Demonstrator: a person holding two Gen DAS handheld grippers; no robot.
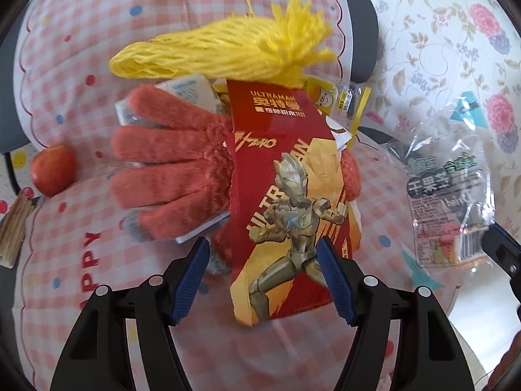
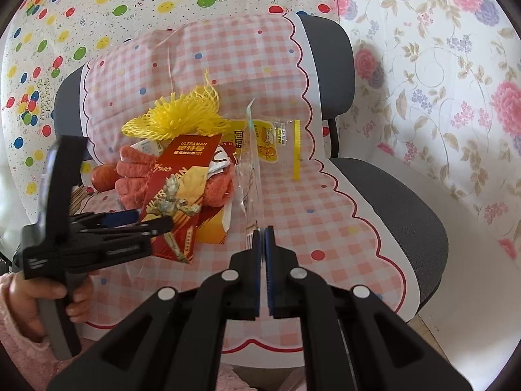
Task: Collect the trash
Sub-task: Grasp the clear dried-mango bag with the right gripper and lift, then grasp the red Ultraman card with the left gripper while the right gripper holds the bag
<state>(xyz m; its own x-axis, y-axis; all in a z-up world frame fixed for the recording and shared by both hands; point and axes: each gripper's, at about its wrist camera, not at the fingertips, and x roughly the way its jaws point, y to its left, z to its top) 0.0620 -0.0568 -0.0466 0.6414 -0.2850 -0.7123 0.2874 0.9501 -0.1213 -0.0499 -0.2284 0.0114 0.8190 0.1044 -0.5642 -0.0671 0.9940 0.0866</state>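
Note:
A red and gold Ultraman box (image 1: 280,195) lies on an orange glove (image 1: 169,163) on the checked cloth of a chair seat. My left gripper (image 1: 263,277) is open, its blue pads on either side of the box's near end. It also shows in the right wrist view (image 2: 130,220). My right gripper (image 2: 263,231) is shut on a clear plastic bag (image 2: 249,176), held upright above the seat; the bag also shows in the left wrist view (image 1: 446,195). A yellow foam net (image 1: 221,49) and a yellow snack wrapper (image 2: 270,145) lie behind the box.
A red apple (image 1: 53,169) and a bundle of sticks (image 1: 13,231) lie at the seat's left. White cartons (image 1: 189,91) sit under the glove. The chair's grey backrest (image 2: 329,65) rises behind. Patterned cloths (image 2: 439,81) cover the surroundings.

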